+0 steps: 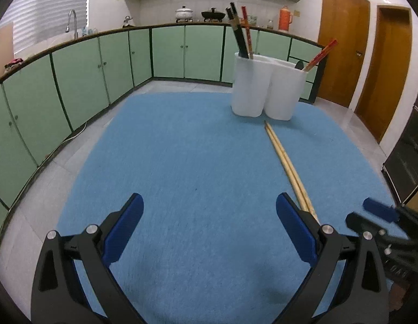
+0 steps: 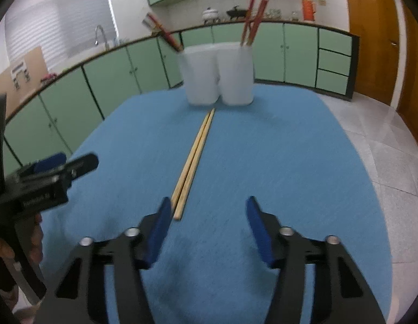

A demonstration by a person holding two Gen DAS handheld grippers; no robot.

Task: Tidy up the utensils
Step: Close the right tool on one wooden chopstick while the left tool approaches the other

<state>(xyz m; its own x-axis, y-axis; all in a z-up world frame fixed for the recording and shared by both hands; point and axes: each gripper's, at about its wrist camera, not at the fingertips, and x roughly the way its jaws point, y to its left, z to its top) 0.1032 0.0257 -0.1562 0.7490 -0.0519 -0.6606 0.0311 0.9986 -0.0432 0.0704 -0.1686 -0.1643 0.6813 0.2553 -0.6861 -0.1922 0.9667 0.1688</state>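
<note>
Pair of pale bamboo chopsticks [image 2: 194, 162] lies flat on the blue felt mat [image 1: 182, 162], sticks side by side and touching along most of their length. Thin tips point at the far edge of the mat, ending just short of the white plastic two-compartment holder [image 1: 265, 89]. Blunt butt ends lie toward the near edge. The holder stands at the far edge. Both compartments already carry upright chopsticks: dark and red ones in one, red ones in the other.

Left gripper [image 1: 209, 216]: jaws wide, nothing between them; the butt ends pass just outside its right-hand finger, over bare mat.

Right gripper [image 2: 209, 210]: jaws partly apart, empty. Butt ends sit just beside the inner face of its left-hand blue pad [image 2: 160, 226]; contact cannot be told, view is blurred.

Handling, judged: sticks are light, stiff and smooth, so they may roll or scissor apart if pinched off-centre. Low profile on soft felt means the pads must come right down to the mat. Best hold: across both sticks together near the thick butt end, leaving the thin tips free to drop into a compartment. Breakage risk looks low.
</note>
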